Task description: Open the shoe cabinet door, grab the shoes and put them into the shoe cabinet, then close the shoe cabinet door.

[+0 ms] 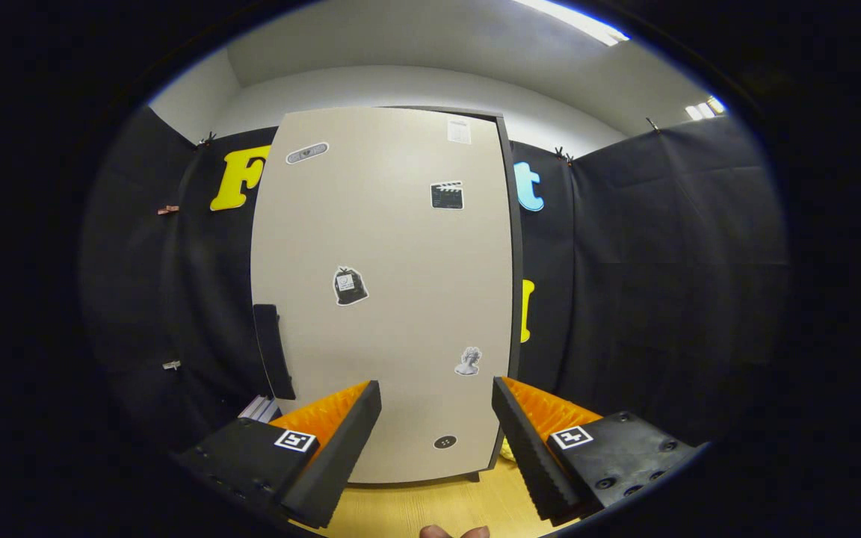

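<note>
Tongs (436, 418) wide apart, nothing between them. Straight ahead, just beyond the tips, the shoe cabinet door (386, 284), shut, with small stickers on it. Black handle (273, 351) on its left edge. Standing on a wooden floor (430, 504).

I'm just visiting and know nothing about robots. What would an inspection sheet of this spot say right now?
Surface: pale wooden floor.
Job's things: shoe cabinet door shut, black handle on its edge; yellow item low beside the cabinet, too hidden to identify.
Clutter: stickers on the door; white items by the cabinet's foot.
Grippers: hand-held gripper open, fingers apart before the door, holding nothing.
Cables: nothing seen.
Surroundings: black cloth wall, white ceiling with lights.
</note>
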`<state>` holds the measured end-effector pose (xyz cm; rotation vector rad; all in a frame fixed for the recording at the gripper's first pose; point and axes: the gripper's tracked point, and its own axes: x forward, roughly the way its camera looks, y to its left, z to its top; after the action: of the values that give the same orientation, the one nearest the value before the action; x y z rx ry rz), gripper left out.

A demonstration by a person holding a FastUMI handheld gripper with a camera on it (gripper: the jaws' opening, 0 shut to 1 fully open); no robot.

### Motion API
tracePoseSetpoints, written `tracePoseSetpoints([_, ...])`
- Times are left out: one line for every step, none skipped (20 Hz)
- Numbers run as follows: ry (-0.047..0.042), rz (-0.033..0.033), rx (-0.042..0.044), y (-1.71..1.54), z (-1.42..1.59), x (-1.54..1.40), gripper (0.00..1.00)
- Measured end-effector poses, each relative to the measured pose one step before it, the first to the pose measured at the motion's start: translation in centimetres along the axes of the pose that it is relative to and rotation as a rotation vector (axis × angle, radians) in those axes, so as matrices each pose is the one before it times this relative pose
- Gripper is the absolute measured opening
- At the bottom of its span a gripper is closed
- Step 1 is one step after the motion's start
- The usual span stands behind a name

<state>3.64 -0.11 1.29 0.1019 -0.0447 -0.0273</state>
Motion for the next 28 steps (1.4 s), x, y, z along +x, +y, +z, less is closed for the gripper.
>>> tracePoseSetpoints([0.00079,0.00059,-0.00097,0.001,0.006,-0.037,0.98])
tracePoseSetpoints([-0.00028,-0.00011,-0.00204,0.052,0.010,0.094,0.98])
tracePoseSetpoints([0.00141,0.00142,-0.00343,0.044,-0.018,0.031,0.98])
tracePoseSetpoints([-0.00014,0.00137,-0.00564,0.041,-0.078,-0.024,0.98])
tracePoseSetpoints([-0.00009,0.00093,-0.00781,0.037,-0.057,-0.009,0.98])
tracePoseSetpoints([-0.00004,0.00075,-0.00537,0.091,-0.012,-0.018,0.98])
tracePoseSetpoints([-0.00257,0.00206,-0.00674,0.040,0.052,-0.015,0.98])
tracePoseSetpoints([-0.00073,0.00270,-0.00725,0.104,-0.047,-0.060,0.98])
tracePoseSetpoints([0.00193,0.00250,-0.00642,0.112,-0.026,-0.077,0.98])
tracePoseSetpoints([0.00240,0.00464,-0.00320,0.119,-0.060,0.035,0.98])
tracePoseSetpoints([0.00485,0.00271,-0.00002,0.070,-0.088,0.101,0.98])
tracePoseSetpoints([0.01007,0.00633,0.00318,0.142,-0.195,0.016,0.98])
tracePoseSetpoints([0.01033,0.00681,0.00556,0.151,-0.155,0.096,0.98])
tracePoseSetpoints([0.00948,0.00542,0.00841,0.129,-0.124,0.266,0.98])
tracePoseSetpoints([0.00111,0.00491,0.00660,0.141,0.052,0.121,0.98])
tracePoseSetpoints([-0.00097,0.00294,0.00203,0.092,0.048,0.018,0.98])
tracePoseSetpoints([-0.00636,0.00240,-0.00031,0.107,0.196,0.022,0.98])
tracePoseSetpoints([-0.00399,0.00324,-0.00065,0.185,0.067,-0.020,0.98])
tracePoseSetpoints([-0.00239,0.00498,-0.00027,0.178,0.119,0.013,0.98])
tracePoseSetpoints([-0.00291,0.00499,-0.00125,0.235,-0.032,-0.123,0.98])
tracePoseSetpoints([-0.00048,0.00312,-0.00192,0.149,-0.007,0.036,0.98])
tracePoseSetpoints([0.00053,0.00369,-0.00144,0.043,-0.059,-0.004,0.98])
tracePoseSetpoints([0.00208,0.00351,-0.00086,-0.045,-0.119,-0.039,0.98])
tracePoseSetpoints([0.00106,0.00070,-0.00086,-0.018,-0.055,0.089,0.98])
tracePoseSetpoints([0.00171,0.00027,0.00113,-0.200,-0.070,-0.031,0.98])
tracePoseSetpoints([0.00187,0.00292,0.00292,-0.028,-0.035,0.075,0.98])
tracePoseSetpoints([-0.00007,-0.00135,0.00109,-0.143,0.023,-0.008,0.98])
tracePoseSetpoints([0.00053,0.00103,0.00128,-0.129,-0.072,0.144,0.98])
